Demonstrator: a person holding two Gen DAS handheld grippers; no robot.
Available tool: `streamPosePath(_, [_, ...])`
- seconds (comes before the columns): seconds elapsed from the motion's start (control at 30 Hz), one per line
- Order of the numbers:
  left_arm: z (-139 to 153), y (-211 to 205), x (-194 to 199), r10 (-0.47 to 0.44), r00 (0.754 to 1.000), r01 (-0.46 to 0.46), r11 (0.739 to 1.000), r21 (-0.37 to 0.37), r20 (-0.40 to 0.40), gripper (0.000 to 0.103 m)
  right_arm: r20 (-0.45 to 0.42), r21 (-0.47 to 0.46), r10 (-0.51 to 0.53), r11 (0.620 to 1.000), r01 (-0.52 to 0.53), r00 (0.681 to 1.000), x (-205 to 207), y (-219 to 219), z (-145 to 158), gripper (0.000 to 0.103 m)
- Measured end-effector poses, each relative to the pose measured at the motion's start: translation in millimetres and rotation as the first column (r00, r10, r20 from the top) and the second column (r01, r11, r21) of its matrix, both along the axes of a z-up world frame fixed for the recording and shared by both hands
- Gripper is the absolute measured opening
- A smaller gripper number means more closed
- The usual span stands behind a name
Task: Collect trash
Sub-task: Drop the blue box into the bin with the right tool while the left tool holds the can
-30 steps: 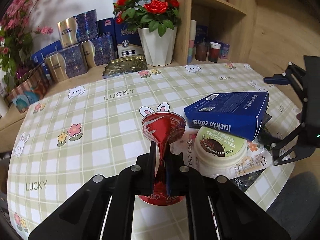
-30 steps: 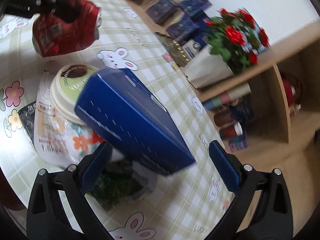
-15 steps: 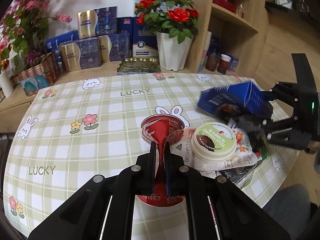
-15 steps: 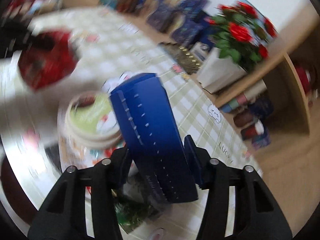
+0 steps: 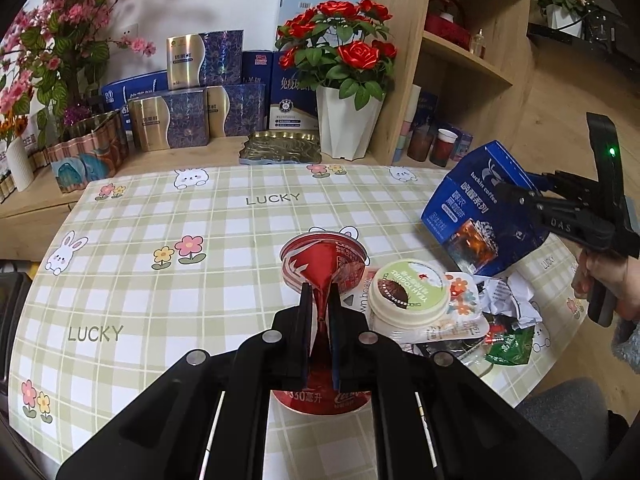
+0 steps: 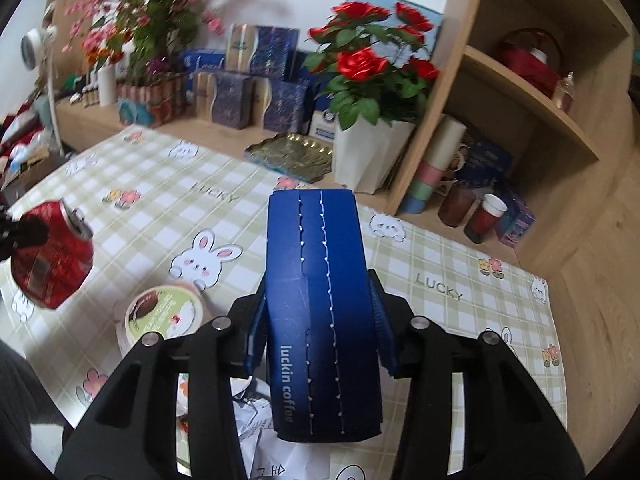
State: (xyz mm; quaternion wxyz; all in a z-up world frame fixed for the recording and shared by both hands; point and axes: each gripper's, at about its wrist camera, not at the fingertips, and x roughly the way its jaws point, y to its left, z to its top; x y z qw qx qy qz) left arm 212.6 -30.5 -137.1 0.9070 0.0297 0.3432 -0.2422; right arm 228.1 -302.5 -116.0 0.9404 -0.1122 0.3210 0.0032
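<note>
My left gripper (image 5: 320,300) is shut on a crushed red can (image 5: 320,256), pinched flat at its middle and held just above the checked tablecloth (image 5: 160,220). The right wrist view shows that can (image 6: 48,256) at the far left. My right gripper (image 6: 318,292) has a blue luckin coffee box (image 6: 320,280) between its blue pads; its jaws are closing and press on the box's sides. In the left wrist view the box (image 5: 476,216) hangs in the air at the right, above the trash pile. A yogurt cup (image 5: 408,296) with a green lid lies on a wrapper beside the can.
Crumpled white paper (image 5: 508,300) and a green wrapper (image 5: 512,348) lie near the table's right edge. A white pot of red roses (image 5: 348,124), a gold tray (image 5: 280,148) and gift boxes (image 5: 180,120) line the back. A wooden shelf (image 6: 520,92) with cups (image 6: 480,216) stands right.
The right gripper closed on the blue box, lifted it off the pile and rolled it on edge. The left gripper rose a little with the can.
</note>
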Motion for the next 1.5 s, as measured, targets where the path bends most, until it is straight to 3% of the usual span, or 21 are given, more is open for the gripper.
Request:
streamPosePath(0.3, [10.8,6.8,-11.6,-0.002,1.0,0.002,1.0,-0.012,0.02,0.008,0.126,0.025,-0.041,0.999,0.038,0.991,-14.1,-14.2,36.5,0.044])
streamPosePath(0.8, [31.2,21.3,-57.0,-0.018,1.0,0.018,0.998,-0.065,-0.001,0.008,0.141,0.146,0.098,0.982,-0.118,0.985,-80.1,20.1,61.2,0.044])
streamPosePath(1.17, [30.6,45.4,-120.2,-0.003,1.0,0.002,0.997,-0.077,-0.011,0.008,0.084,0.228,0.185,0.953,-0.2,0.979,-154.8,59.3,30.9,0.044])
streamPosePath(1.5, [15.5,61.6,-173.4,0.021,0.999,-0.024,0.995,-0.094,-0.032,0.008,-0.037,0.238,0.268,0.938,-0.252,0.963,-208.1,95.4,-30.5,0.044])
